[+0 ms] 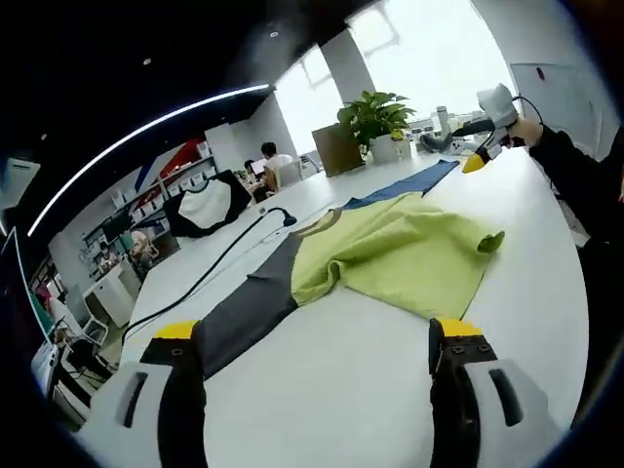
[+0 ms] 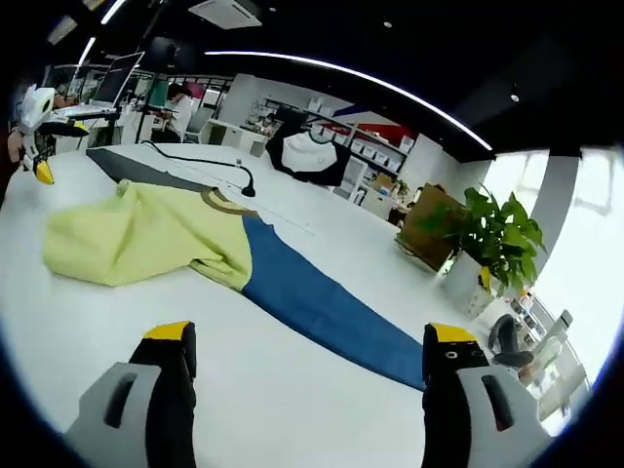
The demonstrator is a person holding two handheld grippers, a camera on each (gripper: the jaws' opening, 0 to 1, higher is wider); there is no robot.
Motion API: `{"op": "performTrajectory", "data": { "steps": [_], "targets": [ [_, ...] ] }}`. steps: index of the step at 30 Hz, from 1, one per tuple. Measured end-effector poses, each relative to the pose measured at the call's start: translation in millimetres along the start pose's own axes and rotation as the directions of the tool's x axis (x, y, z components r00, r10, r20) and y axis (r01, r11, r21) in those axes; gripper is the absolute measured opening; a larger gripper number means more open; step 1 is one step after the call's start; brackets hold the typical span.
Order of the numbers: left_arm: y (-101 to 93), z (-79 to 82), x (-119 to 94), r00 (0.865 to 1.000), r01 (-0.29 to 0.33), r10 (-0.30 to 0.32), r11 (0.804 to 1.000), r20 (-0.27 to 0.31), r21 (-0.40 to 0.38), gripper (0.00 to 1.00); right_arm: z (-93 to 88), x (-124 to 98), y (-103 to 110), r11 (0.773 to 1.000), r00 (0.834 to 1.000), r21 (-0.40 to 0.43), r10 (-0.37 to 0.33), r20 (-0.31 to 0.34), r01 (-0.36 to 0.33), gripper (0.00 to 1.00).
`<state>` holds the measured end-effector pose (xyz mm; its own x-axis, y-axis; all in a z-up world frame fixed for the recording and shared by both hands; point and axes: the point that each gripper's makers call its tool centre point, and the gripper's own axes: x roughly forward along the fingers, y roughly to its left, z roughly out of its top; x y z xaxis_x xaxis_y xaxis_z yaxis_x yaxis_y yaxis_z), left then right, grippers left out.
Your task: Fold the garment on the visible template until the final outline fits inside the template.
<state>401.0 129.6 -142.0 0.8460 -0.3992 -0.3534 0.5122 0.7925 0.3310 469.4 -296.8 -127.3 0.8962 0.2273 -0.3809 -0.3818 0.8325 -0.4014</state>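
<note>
A yellow-green garment [image 1: 409,255] [image 2: 136,239] lies crumpled on a white table [image 1: 351,390], with one corner turned up at its edge. It rests over a long flat template with a dark grey half [image 1: 249,312] [image 2: 136,168] and a blue half [image 1: 409,185] [image 2: 322,302]. My left gripper [image 1: 314,331] hovers open over bare table short of the grey end. Beyond the blue end my right gripper [image 2: 308,333] is open too, holding nothing. Each gripper appears small in the other's view, held above the table's far end: the right gripper [image 1: 483,161] and the left gripper [image 2: 39,171].
A black cable [image 1: 210,268] [image 2: 210,163] runs across the table beside the template. A potted plant [image 1: 375,117] [image 2: 492,234] and a brown box stand past the blue end. A black-and-white item [image 1: 205,205] lies on a neighbouring desk. People sit at desks behind.
</note>
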Motion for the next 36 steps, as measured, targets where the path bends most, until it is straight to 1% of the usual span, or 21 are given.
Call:
{"op": "performTrajectory", "data": {
  "steps": [1,5,7,9,11,12,14,15,16,17,19,21,23,25,27,29,30,33,35,36],
  "targets": [
    [-4.4,0.3,1,1.000,0.006,-0.006,1.000,0.003,0.003,1.00,4.0,-3,7,1.000,1.000,0.003,0.010,0.014,-0.010,0.99],
    [-18.0,0.8,3,1.000,0.023,-0.023,1.000,0.017,-0.009,1.00,10.4,-7,20,1.000,0.999,0.000,0.022,0.038,-0.023,0.99],
    [-24.0,1.7,5,1.000,0.022,-0.023,1.000,0.020,0.012,1.00,13.0,-10,28,0.999,0.998,-0.005,0.035,0.048,-0.035,0.99],
    [-28.1,3.5,6,1.000,0.017,-0.017,0.999,0.024,0.028,1.00,12.4,-12,36,0.999,0.998,-0.018,0.051,0.043,-0.050,0.99],
    [-33.0,5.3,7,0.999,0.015,-0.016,0.999,0.029,0.032,1.00,12.0,-15,39,0.999,0.998,-0.002,0.046,0.048,-0.046,0.99],
    [-35.8,6.0,9,0.999,0.011,-0.012,0.999,0.031,0.037,1.00,12.3,-17,41,0.999,0.997,0.002,0.041,0.060,-0.041,0.99],
    [-36.7,4.6,10,1.000,-0.005,0.004,0.999,0.022,0.051,0.99,11.4,-23,48,0.999,0.997,-0.002,0.041,0.058,-0.041,0.99],
    [-35.2,2.8,9,1.000,-0.022,0.021,0.998,0.015,0.057,0.98,11.0,-24,48,0.999,0.997,0.003,0.040,0.059,-0.041,0.99],
    [-35.3,3.2,8,0.999,-0.029,0.028,0.998,0.017,0.054,0.97,12.4,-28,54,0.998,0.996,0.035,0.045,0.076,-0.048,0.99],
    [-37.0,4.1,7,1.000,-0.018,0.017,0.999,0.021,0.046,0.97,12.7,-29,55,0.998,0.995,0.044,0.047,0.082,-0.051,0.99],
    [-44.8,5.7,7,0.999,0.013,-0.013,1.000,0.032,0.003,0.95,15.0,-33,60,0.994,0.993,0.095,0.043,0.111,-0.054,0.99],
    [-49.3,4.4,8,0.999,0.027,-0.027,1.000,0.029,0.003,0.90,14.5,-37,65,0.993,0.992,0.110,0.040,0.120,-0.053,0.99],
    [-52.6,1.4,10,0.999,0.036,-0.036,0.999,0.022,-0.016,0.88,15.0,-40,69,0.991,0.991,0.123,0.036,0.130,-0.052,0.99],
    [-58.8,-1.0,11,0.998,0.060,-0.060,0.998,0.015,-0.034,0.86,15.0,-43,77,0.988,0.989,0.141,0.039,0.140,-0.059,0.99],
    [-65.3,0.7,13,0.996,0.081,-0.080,0.995,0.027,-0.051,0.80,15.2,-44,83,0.988,0.989,0.138,0.052,0.136,-0.071,0.99],
    [-75.8,0.9,15,0.993,0.120,-0.117,0.988,0.034,-0.096,0.74,15.5,-47,87,0.987,0.989,0.138,0.059,0.133,-0.078,0.98],
    [-82.0,0.2,18,0.990,0.143,-0.139,0.980,0.036,-0.141,0.74,16.4,-49,88,0.986,0.989,0.144,0.060,0.136,-0.080,0.98],
    [-93.6,4.6,22,0.980,0.196,-0.184,0.959,0.075,-0.205,0.69,20.1,-53,89,0.985,0.987,0.150,0.063,0.148,-0.085,0.98],
    [-101.7,5.1,25,0.972,0.234,-0.222,0.948,0.080,-0.214,0.62,22.7,-56,88,0.984,0.986,0.155,0.059,0.158,-0.084,0.98],
    [-104.0,4.2,26,0.970,0.243,-0.232,0.944,0.077,-0.224,0.61,23.7,-58,87,0.984,0.985,0.157,0.056,0.160,-0.081,0.99]
  ]
}}
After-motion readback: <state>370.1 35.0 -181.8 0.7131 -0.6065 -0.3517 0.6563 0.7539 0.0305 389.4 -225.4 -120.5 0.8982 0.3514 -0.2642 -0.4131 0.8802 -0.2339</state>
